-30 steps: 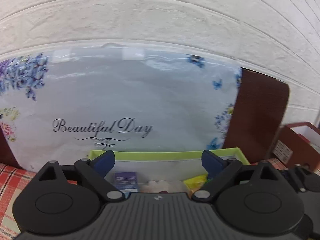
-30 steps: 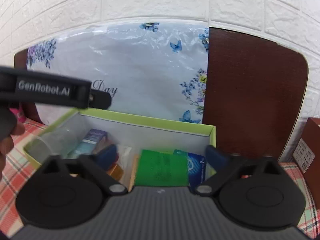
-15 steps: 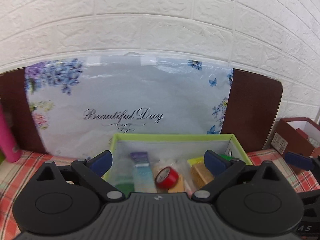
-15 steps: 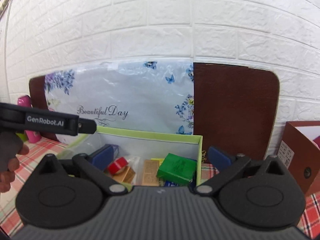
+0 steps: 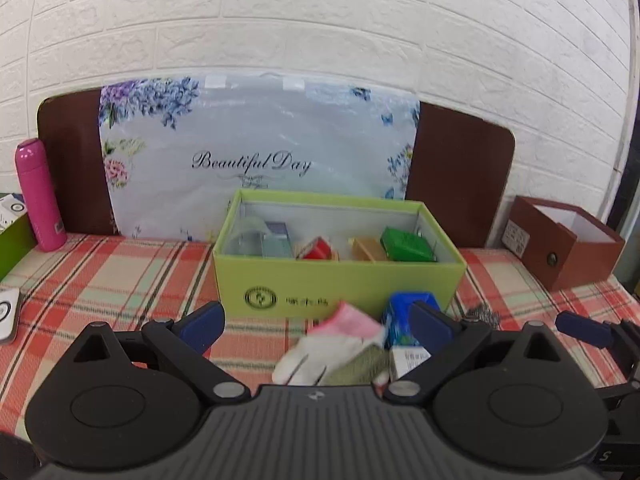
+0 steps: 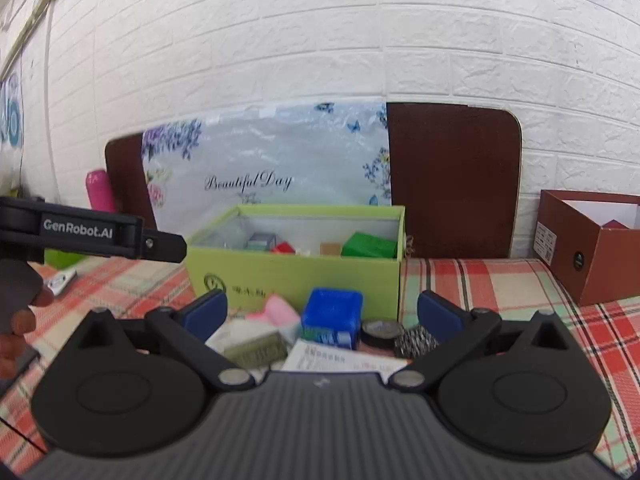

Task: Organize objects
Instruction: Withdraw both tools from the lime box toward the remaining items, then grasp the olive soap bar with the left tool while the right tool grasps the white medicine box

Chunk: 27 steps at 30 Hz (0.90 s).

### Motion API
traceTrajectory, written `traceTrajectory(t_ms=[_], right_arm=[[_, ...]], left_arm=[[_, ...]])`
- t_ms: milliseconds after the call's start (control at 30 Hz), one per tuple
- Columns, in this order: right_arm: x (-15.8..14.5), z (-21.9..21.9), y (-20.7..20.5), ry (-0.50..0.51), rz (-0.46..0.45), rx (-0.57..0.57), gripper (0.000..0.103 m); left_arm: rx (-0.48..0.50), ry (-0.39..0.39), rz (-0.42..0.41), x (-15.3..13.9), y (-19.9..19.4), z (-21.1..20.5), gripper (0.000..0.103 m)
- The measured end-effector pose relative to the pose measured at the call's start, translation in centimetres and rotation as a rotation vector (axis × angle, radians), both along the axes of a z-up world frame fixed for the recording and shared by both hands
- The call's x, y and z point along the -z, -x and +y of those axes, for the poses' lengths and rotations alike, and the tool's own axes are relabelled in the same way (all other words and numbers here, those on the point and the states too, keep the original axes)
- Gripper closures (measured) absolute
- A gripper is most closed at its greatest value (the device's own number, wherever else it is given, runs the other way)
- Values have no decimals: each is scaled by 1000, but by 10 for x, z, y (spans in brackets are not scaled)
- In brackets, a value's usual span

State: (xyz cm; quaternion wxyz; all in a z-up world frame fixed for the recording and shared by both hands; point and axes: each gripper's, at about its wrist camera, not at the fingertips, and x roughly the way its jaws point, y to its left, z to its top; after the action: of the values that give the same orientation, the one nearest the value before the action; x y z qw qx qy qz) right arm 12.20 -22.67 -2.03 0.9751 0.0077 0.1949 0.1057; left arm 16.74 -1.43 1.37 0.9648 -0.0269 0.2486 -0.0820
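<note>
Green box point(image 5: 340, 280) sat straight ahead of both tongs on the checked cloth point(image 5: 112, 272), holding a green packet point(image 5: 406, 245), a red roll point(image 5: 316, 249) and a tan block point(image 5: 368, 249). Brown box point(image 6: 592, 248) stood well off to the right of the right tongs. Between the tongs and the green box lay a loose pile: white-and-pink cloth point(image 5: 336, 340), blue carton point(image 6: 332, 314), dark tape roll point(image 6: 380, 332), steel scrubber point(image 6: 416, 342). Left tongs point(image 5: 316, 322) were spread wide, holding nothing. Right tongs point(image 6: 322, 310) likewise spread, empty, above the pile.
</note>
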Motion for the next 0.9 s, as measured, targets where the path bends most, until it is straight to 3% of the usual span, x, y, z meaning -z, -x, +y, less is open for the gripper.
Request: traceTrajectory(t_ms=[367,500,667,900], right_arm=[[52,4,16,173,79,-47,0],[61,-2,-8,200,119,-114,0],[70,-11,-43,187,135,-224,0],[76,-21,-108,124,242,-393,0]], left_arm=[[104,49,88,44,16,12,4],[139,43,109,52,2,9,12],[164,44,113,54,-13,8,13],[187,40,113,54,-29,12,13]])
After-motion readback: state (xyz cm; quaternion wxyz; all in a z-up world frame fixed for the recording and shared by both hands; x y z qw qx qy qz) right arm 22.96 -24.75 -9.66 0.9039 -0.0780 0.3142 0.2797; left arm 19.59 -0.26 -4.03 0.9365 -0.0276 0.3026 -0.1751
